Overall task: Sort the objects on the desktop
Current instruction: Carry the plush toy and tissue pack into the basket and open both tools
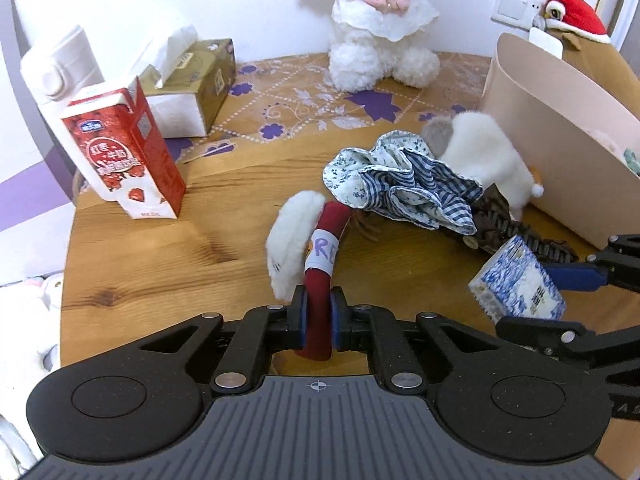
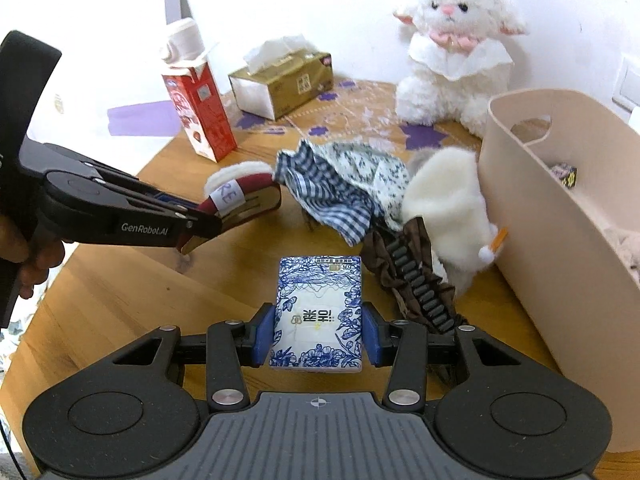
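My left gripper point(image 1: 319, 322) is shut on a dark red Santa-style hat point(image 1: 325, 240) with white fur trim and a white label, held above the wooden table point(image 1: 160, 280). It also shows in the right wrist view point(image 2: 240, 192). My right gripper point(image 2: 319, 334) is shut on a blue-and-white tissue pack point(image 2: 320, 308), lifted over the table. The pack also shows in the left wrist view point(image 1: 516, 280). A blue patterned cloth point(image 1: 400, 180), a white plush item point(image 1: 488, 156) and a brown ruffled strip point(image 2: 416, 280) lie in a heap beside the beige basket point(image 2: 540, 216).
A red milk carton point(image 1: 124, 152) and a gold tissue box point(image 1: 200, 84) stand at the back left. A white lamb plush point(image 1: 380, 20) sits against the wall. A small dark item point(image 2: 565, 174) lies in the basket.
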A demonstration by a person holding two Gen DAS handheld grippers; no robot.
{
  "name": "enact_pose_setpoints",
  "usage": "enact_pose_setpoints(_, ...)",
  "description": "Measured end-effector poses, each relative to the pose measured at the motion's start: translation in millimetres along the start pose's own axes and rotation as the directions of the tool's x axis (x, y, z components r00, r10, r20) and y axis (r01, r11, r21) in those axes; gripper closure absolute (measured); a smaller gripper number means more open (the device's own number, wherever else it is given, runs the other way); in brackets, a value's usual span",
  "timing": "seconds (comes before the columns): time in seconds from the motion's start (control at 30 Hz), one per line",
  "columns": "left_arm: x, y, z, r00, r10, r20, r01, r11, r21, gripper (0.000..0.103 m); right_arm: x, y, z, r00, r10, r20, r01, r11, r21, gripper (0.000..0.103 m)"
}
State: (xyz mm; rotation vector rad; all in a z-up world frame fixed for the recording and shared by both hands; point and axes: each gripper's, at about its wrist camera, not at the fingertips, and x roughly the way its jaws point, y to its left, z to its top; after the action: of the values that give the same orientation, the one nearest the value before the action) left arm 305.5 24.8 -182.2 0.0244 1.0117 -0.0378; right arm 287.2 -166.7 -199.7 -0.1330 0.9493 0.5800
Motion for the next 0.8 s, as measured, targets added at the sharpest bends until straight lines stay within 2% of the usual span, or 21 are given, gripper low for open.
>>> enact_pose_setpoints(0.47, -41.6, -15.9, 11.5, 0.996, 0.021, 0.091, -0.019, 1.000, -0.023, 0.093, -50.0, -16.2, 8.8, 0.993, 0.010, 0.116, -0.007, 1.000, -0.022, 0.061)
enact_pose_setpoints(0.8, -67.1, -43.9, 41.9, 0.984, 0.015, 0.179, -0.014, 1.000, -0.006, 0.093, -86.8, -47.2, 16.5, 0.979, -0.012, 0.203, 0.016, 1.000, -0.016, 0.061)
